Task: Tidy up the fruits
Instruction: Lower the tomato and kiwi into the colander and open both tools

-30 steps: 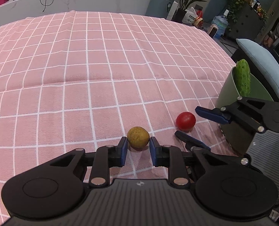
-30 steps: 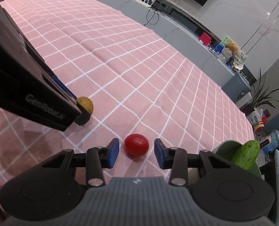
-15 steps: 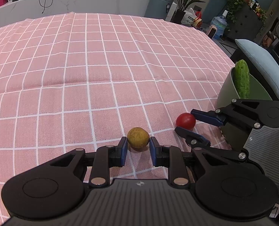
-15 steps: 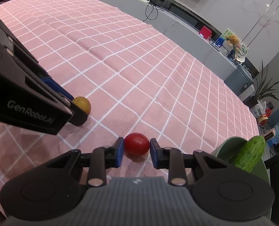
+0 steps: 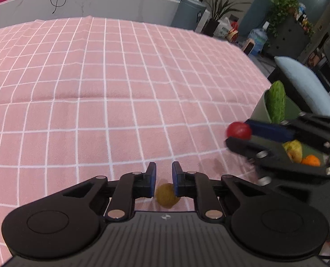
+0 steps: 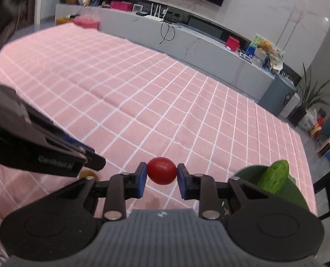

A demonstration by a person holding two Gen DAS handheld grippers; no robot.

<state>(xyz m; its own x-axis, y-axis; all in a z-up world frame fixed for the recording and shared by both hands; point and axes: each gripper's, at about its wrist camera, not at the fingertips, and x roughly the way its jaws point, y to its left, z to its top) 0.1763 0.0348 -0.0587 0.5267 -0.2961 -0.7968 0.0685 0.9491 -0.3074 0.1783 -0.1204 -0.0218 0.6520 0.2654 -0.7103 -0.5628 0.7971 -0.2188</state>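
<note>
My right gripper [image 6: 161, 170] is shut on a red tomato [image 6: 161, 170] and holds it above the pink checked cloth; the tomato also shows in the left wrist view [image 5: 238, 130], near the green bowl [image 5: 259, 109]. A yellow-brown round fruit [image 5: 166, 194] lies on the cloth below and just behind the fingertips of my left gripper [image 5: 163, 170], which is raised above it, narrowly open and empty. The fruit is partly hidden in the right wrist view [image 6: 86, 174]. The bowl [image 6: 249, 173] holds a cucumber [image 6: 274, 175], a yellow fruit [image 5: 294, 150] and an orange [image 5: 310, 160].
The pink cloth [image 5: 120, 89] covers the table. A grey counter [image 6: 187, 44] runs along the far edge. A light blue chair [image 5: 307, 84] stands behind the bowl at the right edge of the table.
My right gripper has closed on the tomato and lifted it off the cloth towards the bowl. My left gripper has risen, leaving the yellow-brown fruit on the cloth below it.
</note>
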